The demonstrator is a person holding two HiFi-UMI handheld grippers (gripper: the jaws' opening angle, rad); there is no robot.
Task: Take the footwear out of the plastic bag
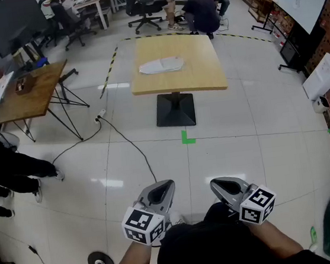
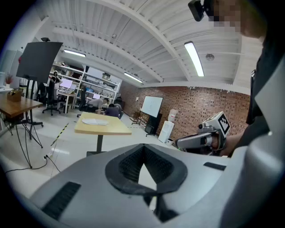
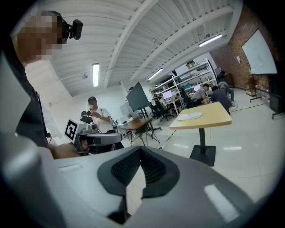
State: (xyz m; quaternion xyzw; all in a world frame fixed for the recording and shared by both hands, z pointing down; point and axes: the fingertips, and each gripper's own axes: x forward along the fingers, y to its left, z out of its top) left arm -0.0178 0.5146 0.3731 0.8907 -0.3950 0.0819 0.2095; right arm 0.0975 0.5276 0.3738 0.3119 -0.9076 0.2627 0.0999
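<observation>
Far table at 12 o'clock is carrying the plastic bag, left gripper and right gripper are hanging closed and empty, so walking over's probably next.

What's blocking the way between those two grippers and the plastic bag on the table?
Nothing visible: only floor with a green tape mark lies between the left gripper, the right gripper and the table bearing the plastic bag.

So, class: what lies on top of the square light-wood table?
A flat white plastic bag lies on the square light-wood table. Whatever is inside it is covered by the bag itself and cannot be seen.
</observation>
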